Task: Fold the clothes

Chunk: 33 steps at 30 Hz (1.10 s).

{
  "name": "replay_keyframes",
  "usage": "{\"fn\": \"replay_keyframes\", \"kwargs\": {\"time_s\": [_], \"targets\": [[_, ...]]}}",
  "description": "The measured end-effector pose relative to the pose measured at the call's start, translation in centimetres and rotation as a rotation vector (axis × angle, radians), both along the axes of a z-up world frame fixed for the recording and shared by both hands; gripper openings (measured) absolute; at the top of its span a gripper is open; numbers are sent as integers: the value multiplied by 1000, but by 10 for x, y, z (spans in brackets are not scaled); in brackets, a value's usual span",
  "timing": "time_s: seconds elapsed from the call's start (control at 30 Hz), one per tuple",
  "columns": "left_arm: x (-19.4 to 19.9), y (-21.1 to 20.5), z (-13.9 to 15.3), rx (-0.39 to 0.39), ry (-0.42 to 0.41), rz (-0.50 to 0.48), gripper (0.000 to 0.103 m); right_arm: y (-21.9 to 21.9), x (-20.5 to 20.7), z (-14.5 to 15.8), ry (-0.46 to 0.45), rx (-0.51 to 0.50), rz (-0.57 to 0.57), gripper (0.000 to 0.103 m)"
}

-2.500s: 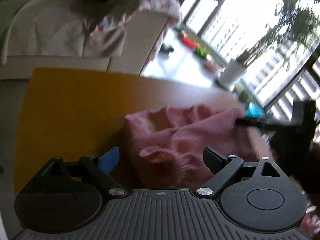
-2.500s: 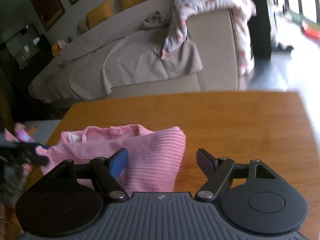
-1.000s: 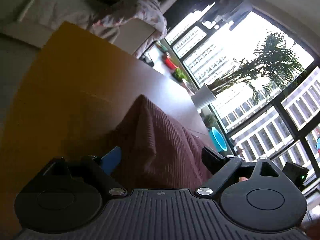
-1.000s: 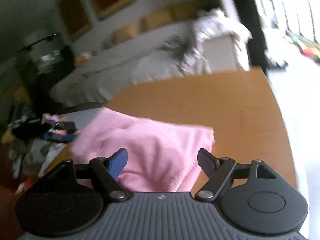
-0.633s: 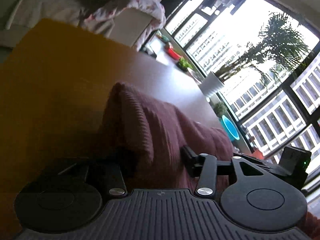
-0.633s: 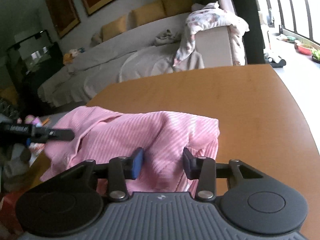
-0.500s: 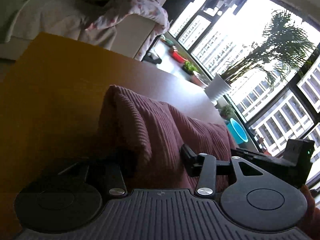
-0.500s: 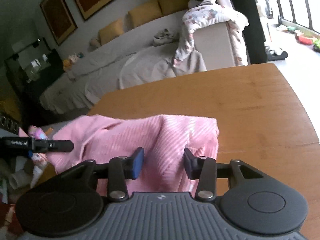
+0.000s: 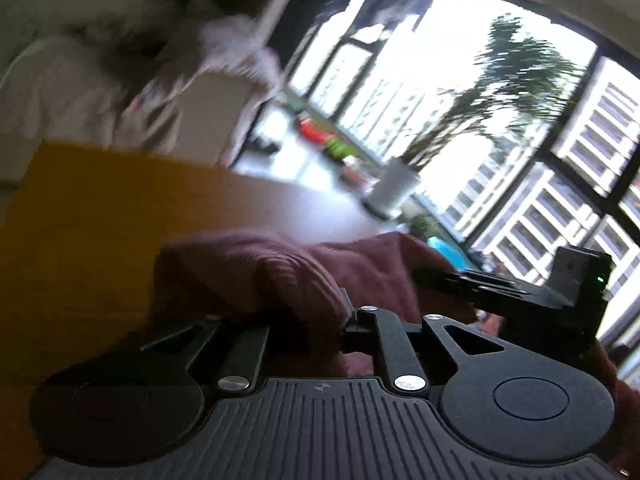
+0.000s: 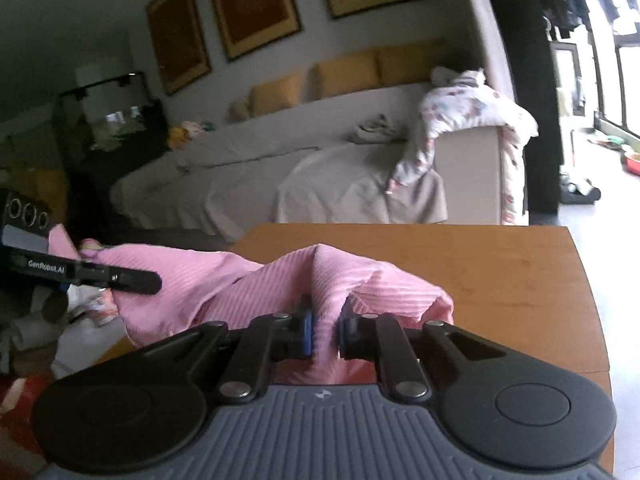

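A pink ribbed garment (image 10: 280,280) hangs bunched between both grippers above the wooden table (image 10: 500,272). My right gripper (image 10: 324,330) is shut on a raised fold of the garment. In the left wrist view the same cloth looks dark pink (image 9: 280,276), and my left gripper (image 9: 320,330) is shut on a thick roll of it. The left gripper also shows from the side in the right wrist view, at the far left (image 10: 132,280), pinching the garment's other edge. The right gripper's body shows at the right of the left wrist view (image 9: 560,300).
The wooden table (image 9: 100,220) stretches ahead with its far edge near a covered sofa (image 10: 320,176) draped with a patterned blanket (image 10: 460,116). Large windows and a potted plant (image 9: 392,188) stand to the right. Clutter lies on the floor at the left (image 10: 80,308).
Both grippers went from open to shut on the pink garment and lifted it off the table, so it now hangs stretched between them. The left wrist view has swung and blurred.
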<state>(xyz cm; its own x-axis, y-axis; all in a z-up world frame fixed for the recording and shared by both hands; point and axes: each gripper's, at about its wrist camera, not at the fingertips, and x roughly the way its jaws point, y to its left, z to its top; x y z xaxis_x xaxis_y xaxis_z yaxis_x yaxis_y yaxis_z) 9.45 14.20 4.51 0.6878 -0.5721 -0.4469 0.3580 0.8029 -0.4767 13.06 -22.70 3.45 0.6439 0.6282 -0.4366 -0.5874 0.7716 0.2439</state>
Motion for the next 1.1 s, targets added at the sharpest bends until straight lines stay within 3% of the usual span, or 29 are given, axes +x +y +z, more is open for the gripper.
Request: {"fn": "replay_keyframes", "kwargs": {"time_s": [0.1, 0.2, 0.27, 0.33, 0.37, 0.43, 0.5, 0.6, 0.7, 0.73, 0.83, 0.9, 1.03, 1.07, 1.1], "targets": [[-29, 0, 0, -5, -11, -17, 13, -10, -11, -18, 56, -9, -5, 12], [-44, 1, -32, -19, 77, 0, 14, -17, -7, -61, 202, -38, -49, 14], [-47, 0, -60, -8, 169, 31, 17, -20, -11, -77, 223, -56, -72, 16], [-51, 0, -75, 27, 210, 51, 22, -24, -17, -74, 207, -50, -74, 17], [-53, 1, -77, 41, 216, 56, 23, -27, -20, -69, 187, -56, -81, 22], [-61, 7, -69, 38, 196, 51, 28, -35, -26, -58, 148, -66, -96, 37], [-69, 16, -50, 29, 131, 53, 40, -46, -31, -45, 111, -47, -115, 63], [-81, 27, -15, 0, 12, 59, 44, -47, -27, -29, 83, 26, -109, 70], [-74, 23, 3, -24, -59, 75, 53, -47, -23, -14, 57, 94, -102, 84], [-71, 21, 8, -30, -80, 81, 57, -42, -23, -17, 62, 84, -96, 85], [-63, 12, 2, -36, -37, 112, 67, -30, -25, -30, 77, 35, -88, 87], [-59, 10, -11, -29, 7, 120, 75, -30, -26, -45, 118, 19, -115, 87], [-50, 8, -33, -22, 80, 140, 76, -27, -22, -73, 173, 26, -145, 83], [-48, 8, -38, -21, 98, 145, 70, -19, -22, -71, 146, 6, -130, 59], [-46, 7, -44, -19, 116, 150, 62, -12, -23, -68, 116, -17, -115, 23]]}}
